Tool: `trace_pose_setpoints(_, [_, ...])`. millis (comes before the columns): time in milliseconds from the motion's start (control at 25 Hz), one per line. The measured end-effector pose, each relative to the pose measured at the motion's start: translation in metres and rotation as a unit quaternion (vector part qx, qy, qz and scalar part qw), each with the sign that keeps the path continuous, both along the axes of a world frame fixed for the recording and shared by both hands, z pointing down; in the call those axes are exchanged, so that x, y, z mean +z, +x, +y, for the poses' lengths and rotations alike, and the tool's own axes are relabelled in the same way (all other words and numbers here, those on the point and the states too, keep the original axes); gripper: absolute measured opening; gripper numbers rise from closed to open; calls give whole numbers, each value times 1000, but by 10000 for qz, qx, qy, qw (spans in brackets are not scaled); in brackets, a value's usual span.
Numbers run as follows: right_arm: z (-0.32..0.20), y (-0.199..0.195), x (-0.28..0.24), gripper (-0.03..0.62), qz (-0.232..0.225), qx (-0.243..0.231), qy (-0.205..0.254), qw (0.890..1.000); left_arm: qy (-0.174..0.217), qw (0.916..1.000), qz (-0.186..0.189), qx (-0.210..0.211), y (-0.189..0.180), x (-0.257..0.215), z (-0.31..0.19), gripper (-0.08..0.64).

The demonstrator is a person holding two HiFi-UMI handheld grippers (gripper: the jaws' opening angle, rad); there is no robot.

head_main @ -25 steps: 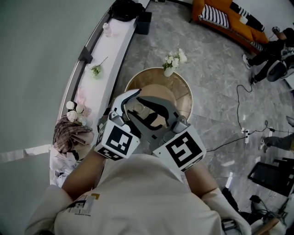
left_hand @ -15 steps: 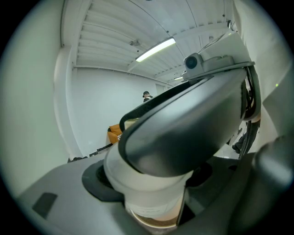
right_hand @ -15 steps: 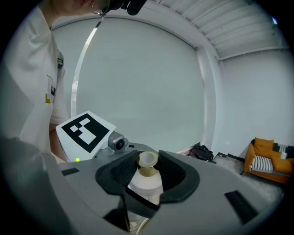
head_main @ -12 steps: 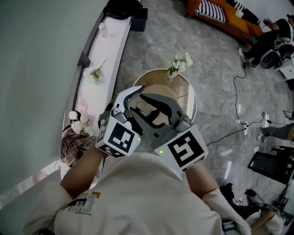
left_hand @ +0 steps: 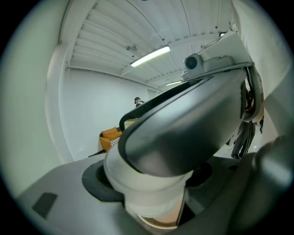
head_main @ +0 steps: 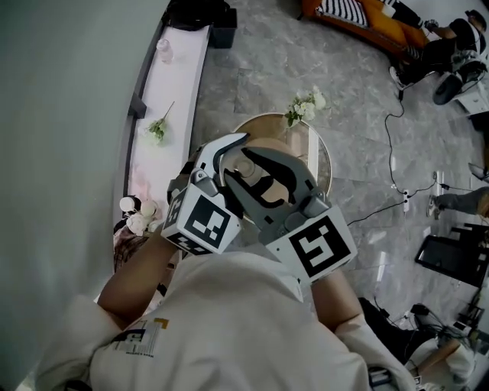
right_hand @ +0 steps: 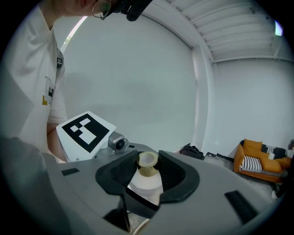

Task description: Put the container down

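A white container (head_main: 244, 165) with a pale beige cap is held in the air between both grippers, close in front of the person's chest. In the right gripper view the container (right_hand: 146, 183) stands upright between the dark pads, and my right gripper (right_hand: 147, 176) is shut on it. My left gripper (left_hand: 151, 202) clamps the same container (left_hand: 151, 193) lower on its body, with the right gripper's grey jaw across the top of that view. In the head view the left gripper (head_main: 229, 153) and right gripper (head_main: 263, 172) cross over the container, hiding most of it.
A round wooden table (head_main: 321, 156) lies below the grippers, with a vase of white flowers (head_main: 304, 107) at its far edge. A long pale ledge (head_main: 164, 99) with small flowers runs along the left wall. An orange sofa (head_main: 359, 19), a seated person (head_main: 451, 53) and floor cables (head_main: 397, 114) are at right.
Both grippers stayed locked on the container and drifted slightly right and forward over the round table. The head camera swung, so the ledge and sofa shifted in view.
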State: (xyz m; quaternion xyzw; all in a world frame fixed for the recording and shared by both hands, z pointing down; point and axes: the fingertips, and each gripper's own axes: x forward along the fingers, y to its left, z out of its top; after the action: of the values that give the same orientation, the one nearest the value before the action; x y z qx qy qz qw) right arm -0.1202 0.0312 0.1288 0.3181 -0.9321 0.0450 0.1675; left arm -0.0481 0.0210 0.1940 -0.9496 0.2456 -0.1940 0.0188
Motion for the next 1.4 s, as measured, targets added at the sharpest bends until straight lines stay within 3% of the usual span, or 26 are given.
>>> trace_pose_setpoints(280, [-14, -1, 7, 141, 57, 63, 86, 9999, 63, 9999, -3, 91, -1, 6, -13, 350])
trace_pose_setpoints(640, [-17, 26, 9, 141, -103, -54, 55, 9999, 82, 9999, -132, -36, 24, 10, -18, 350])
trace_pose_setpoints(800, [-24, 39, 14, 141, 39, -133, 129, 9998, 88, 9998, -135, -66, 37, 14, -27, 350])
trace_pose_setpoints(1000, [-42, 49, 13, 141, 101, -201, 276, 9994, 198, 9997, -22, -113, 48, 12, -47, 350])
trace_pose_setpoints(1160, [-61, 59, 14, 141, -33, -194, 346, 9992, 491, 9986, -103, -154, 57, 15, -70, 350])
trace_pose_setpoints(1400, [-91, 68, 25, 141, 1, -218, 447, 9988, 599, 9979, -220, -96, 64, 24, -100, 350])
